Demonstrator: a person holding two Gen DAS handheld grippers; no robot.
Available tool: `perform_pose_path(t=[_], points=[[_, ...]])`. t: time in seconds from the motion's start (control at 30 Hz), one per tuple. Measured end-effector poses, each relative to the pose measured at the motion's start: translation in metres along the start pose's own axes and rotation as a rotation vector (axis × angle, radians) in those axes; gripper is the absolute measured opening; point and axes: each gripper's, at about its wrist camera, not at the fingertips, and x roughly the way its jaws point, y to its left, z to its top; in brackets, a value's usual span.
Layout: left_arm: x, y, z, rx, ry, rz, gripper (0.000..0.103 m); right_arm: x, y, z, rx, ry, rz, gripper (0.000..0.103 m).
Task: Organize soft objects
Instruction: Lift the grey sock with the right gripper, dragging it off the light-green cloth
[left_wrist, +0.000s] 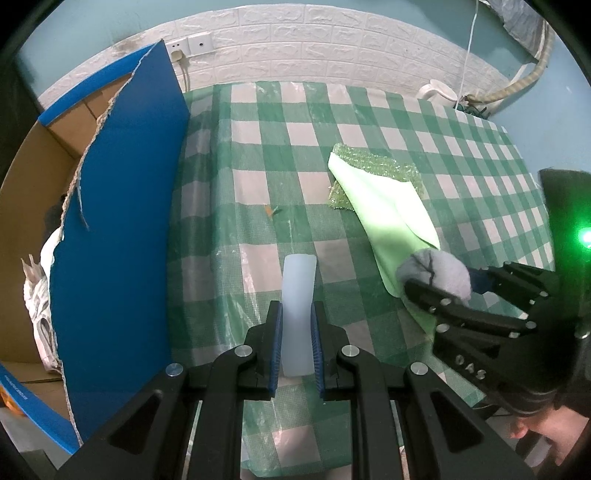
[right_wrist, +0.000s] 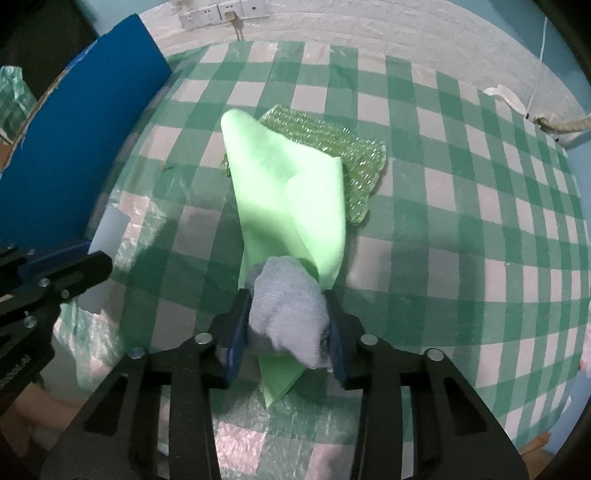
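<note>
We see a table (left_wrist: 258, 155) under a green-and-white checked cloth with clear plastic over it, standing against a white embossed-brick wall (left_wrist: 332, 40) with sockets. At the table's left edge, a blue-sided cardboard box (left_wrist: 122, 221) stands open, crumpled white material inside. At the far right corner sits a white jug (left_wrist: 437, 90) beside a hanging cord.

Our left tongs (left_wrist: 297, 314) stand narrow, pinching a pale translucent strip (left_wrist: 298, 291) upright over the near part of the table. Our right tongs (right_wrist: 290, 317) grip a grey fuzzy bundle (right_wrist: 286, 306), which lies on the near end of a light green cloth (right_wrist: 291, 192); that cloth's far end overlaps a glittery green scouring pad (right_wrist: 332, 147) mid-table.

The cloth-covered surface between strip and box is bare, as is the far right expanse.
</note>
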Motion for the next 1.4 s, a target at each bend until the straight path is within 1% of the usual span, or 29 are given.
perform_pose_path(t=[0.27,0.47,0.63,0.77,0.87,0.93,1.23,1.3,1.4], points=[[-0.009,0.000,0.001,0.007,-0.015,-0.009,0.015,-0.034,-0.001,0.007,0.028,-0.058,0.030,0.037],[-0.021,-0.001,0.001,0.017,-0.034,-0.011,0.015,-0.058,-0.003,0.010,0.056,-0.095,0.070,0.037],[-0.030,-0.002,0.002,0.020,-0.048,-0.016,0.015,-0.071,-0.001,0.015,0.067,-0.124,0.096,0.037],[-0.036,-0.001,0.004,0.019,-0.058,-0.016,0.015,-0.083,-0.003,0.017,0.090,-0.145,0.134,0.037],[-0.037,0.000,0.005,0.018,-0.061,-0.014,0.015,-0.094,-0.006,0.016,0.115,-0.156,0.193,0.037],[-0.038,0.001,0.005,0.015,-0.059,-0.011,0.015,-0.092,-0.002,0.016,0.111,-0.145,0.217,0.037],[-0.039,0.011,0.003,-0.005,-0.050,0.001,0.015,-0.073,0.012,0.003,0.074,-0.091,0.213,0.038],[-0.039,0.013,0.003,-0.007,-0.049,0.002,0.015,-0.067,0.011,0.001,0.077,-0.083,0.205,0.038],[-0.041,0.014,0.002,-0.007,-0.050,0.001,0.015,-0.050,0.009,-0.002,0.093,-0.050,0.204,0.039]])
